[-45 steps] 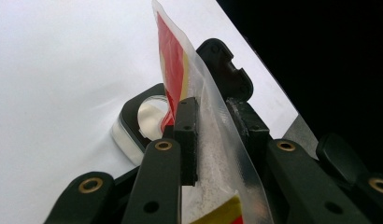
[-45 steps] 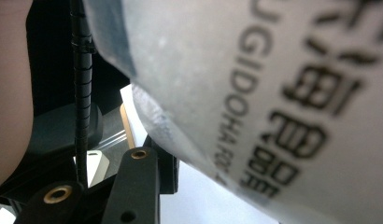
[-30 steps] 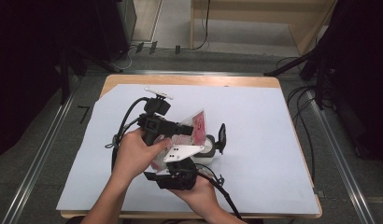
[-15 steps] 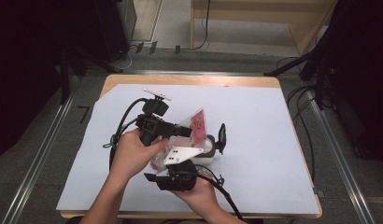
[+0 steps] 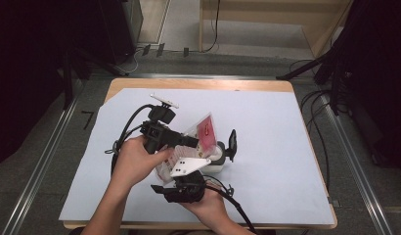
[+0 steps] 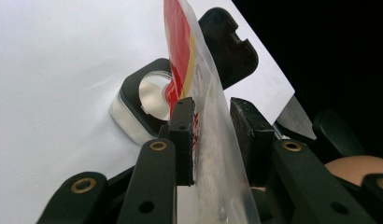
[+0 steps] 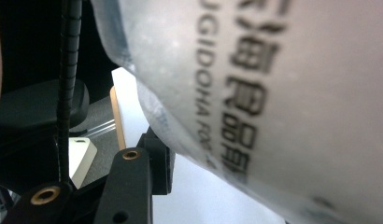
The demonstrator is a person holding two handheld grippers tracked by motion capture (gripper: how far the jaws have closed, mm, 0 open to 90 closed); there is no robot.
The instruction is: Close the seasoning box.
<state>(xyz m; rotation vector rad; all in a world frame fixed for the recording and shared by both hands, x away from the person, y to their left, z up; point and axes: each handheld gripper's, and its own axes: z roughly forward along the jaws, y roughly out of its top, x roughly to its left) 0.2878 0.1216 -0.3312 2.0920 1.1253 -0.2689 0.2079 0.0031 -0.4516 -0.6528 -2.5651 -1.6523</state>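
A clear plastic packet (image 5: 203,133) with a red label and black print is held tilted, its red end over a small square container (image 5: 215,159) whose black lid (image 5: 232,143) stands open. My left gripper (image 5: 189,143) comes from the left and is shut on the packet's middle. In the left gripper view the packet (image 6: 203,93) runs up between both pads (image 6: 182,140), above the container (image 6: 143,102). My right gripper (image 5: 179,165) reaches up from below at the packet's lower end. In the right gripper view the packet (image 7: 273,93) hides one jaw, and one finger (image 7: 133,186) shows beside it.
A white paper sheet (image 5: 286,147) covers the wooden table (image 5: 198,84). Black cables (image 5: 125,132) trail from both grippers on the near left. Dark equipment and floor cables surround the table, and metal rails (image 5: 355,161) run along both sides.
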